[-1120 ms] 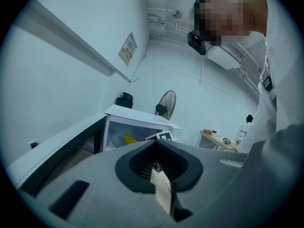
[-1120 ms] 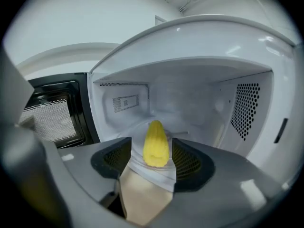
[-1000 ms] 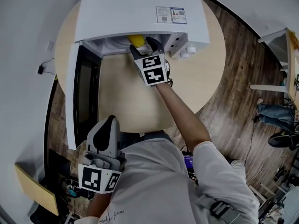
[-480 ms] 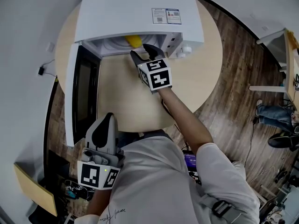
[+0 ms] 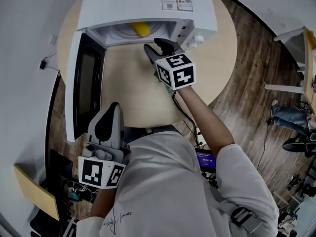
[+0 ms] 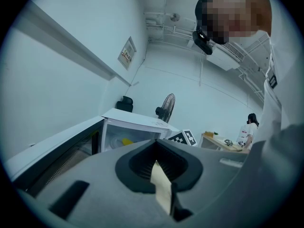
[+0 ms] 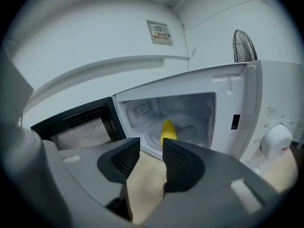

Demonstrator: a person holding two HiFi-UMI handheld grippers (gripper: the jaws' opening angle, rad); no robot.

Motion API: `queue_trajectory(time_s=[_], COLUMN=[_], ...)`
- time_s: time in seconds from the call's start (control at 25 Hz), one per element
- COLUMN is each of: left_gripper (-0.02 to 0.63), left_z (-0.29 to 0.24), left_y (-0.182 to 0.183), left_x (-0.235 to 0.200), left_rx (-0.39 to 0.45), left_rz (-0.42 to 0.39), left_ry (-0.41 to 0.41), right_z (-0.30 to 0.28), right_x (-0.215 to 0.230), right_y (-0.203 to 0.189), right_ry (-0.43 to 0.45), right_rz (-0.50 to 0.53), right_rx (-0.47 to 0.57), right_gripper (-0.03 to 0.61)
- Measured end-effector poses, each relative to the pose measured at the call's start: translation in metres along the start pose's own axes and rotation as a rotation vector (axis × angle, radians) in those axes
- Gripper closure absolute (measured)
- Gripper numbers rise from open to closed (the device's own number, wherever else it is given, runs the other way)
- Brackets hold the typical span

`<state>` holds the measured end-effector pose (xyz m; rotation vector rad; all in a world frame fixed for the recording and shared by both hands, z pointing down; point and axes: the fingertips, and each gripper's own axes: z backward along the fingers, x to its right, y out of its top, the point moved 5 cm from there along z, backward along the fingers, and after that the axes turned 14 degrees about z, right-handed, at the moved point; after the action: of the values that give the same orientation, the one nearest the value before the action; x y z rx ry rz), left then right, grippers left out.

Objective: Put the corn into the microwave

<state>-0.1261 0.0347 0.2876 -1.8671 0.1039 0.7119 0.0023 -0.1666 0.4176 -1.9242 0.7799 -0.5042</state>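
Observation:
The yellow corn (image 5: 140,29) lies on the turntable inside the white microwave (image 5: 148,6), whose door (image 5: 81,83) hangs open to the left. In the right gripper view the corn (image 7: 167,128) sits inside the cavity, beyond the fingertips and clear of them. My right gripper (image 5: 157,48) hovers over the table just outside the oven's mouth. Its jaws have just been closing, with a narrow gap left and nothing between them (image 7: 151,151). My left gripper (image 5: 109,125) is held low by my body at the near table edge, its fingers together and empty (image 6: 156,146).
The microwave stands at the back of a round beige table (image 5: 212,73). Its open door juts toward me along the table's left side. Another person's legs (image 5: 289,120) show on the wooden floor at the right. A fan (image 6: 166,106) stands behind the oven.
My right gripper has drawn back out of the microwave's mouth, toward me and to the right, and its jaws have narrowed. The corn stays inside. The left gripper has not moved.

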Motion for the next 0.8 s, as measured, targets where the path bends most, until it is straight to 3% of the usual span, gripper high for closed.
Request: queue_trajectory(time_s=[0.8], left_gripper=[0.614], left_z=[0.006], left_y=[-0.002], left_x=[0.002], left_rx=[0.02], left_rz=[-0.009], left_ry=[0.014], right_z=[0.08], right_x=[-0.023], right_y=[0.01], right_ry=[0.064], right_rz=[-0.068], right_rx=[0.086], right_gripper=[0.509])
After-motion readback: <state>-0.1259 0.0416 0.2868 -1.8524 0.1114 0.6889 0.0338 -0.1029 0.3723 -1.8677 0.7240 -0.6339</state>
